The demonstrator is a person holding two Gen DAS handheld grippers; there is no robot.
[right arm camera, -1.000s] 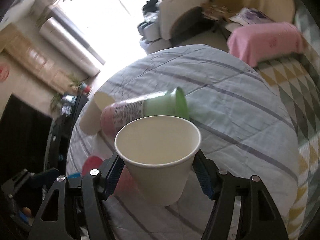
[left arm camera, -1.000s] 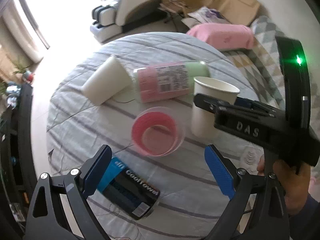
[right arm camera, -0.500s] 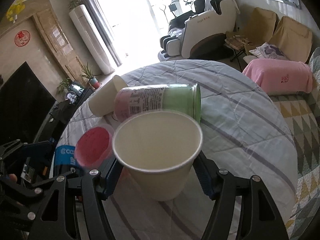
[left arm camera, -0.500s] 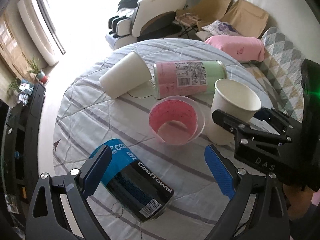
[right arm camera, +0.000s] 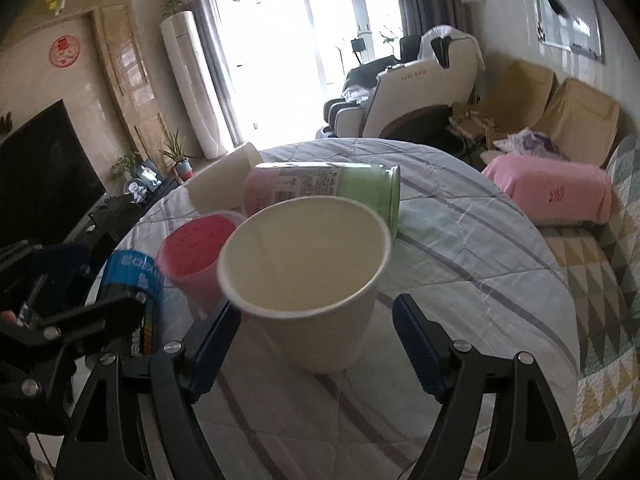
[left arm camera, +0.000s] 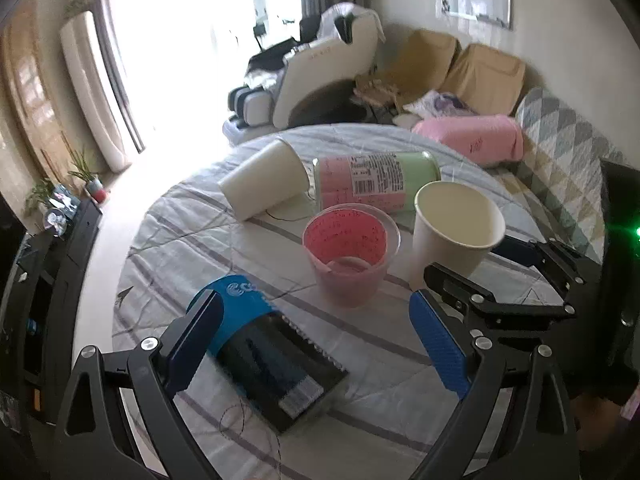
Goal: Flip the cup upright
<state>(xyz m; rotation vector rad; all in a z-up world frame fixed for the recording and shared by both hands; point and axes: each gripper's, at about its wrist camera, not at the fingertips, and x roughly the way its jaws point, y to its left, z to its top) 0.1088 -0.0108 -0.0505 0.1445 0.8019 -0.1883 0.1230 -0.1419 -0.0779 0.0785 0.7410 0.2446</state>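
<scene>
Two paper cups sit on your tabletop (left arm camera: 192, 216): the upright cup (right arm camera: 316, 280) stands between your right tongs (right arm camera: 316, 340), whose blue pads are spread and apart from its sides. Left of that cup is the pink measuring cup (left arm camera: 348, 256); beyond it lies the tipped cup (left arm camera: 262, 178) (mouth away). Your left tongs (left arm camera: 316, 336) gape wide, holding nothing.

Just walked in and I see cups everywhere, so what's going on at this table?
A person with a handheld gripper in each hand is standing cups upright. The right gripper has its fingers spread around the upright white paper cup on the striped tablecloth, without clearly squeezing it. The left gripper hangs open and empty above the blue-and-black canister. Another white paper cup lies on its side.
</scene>
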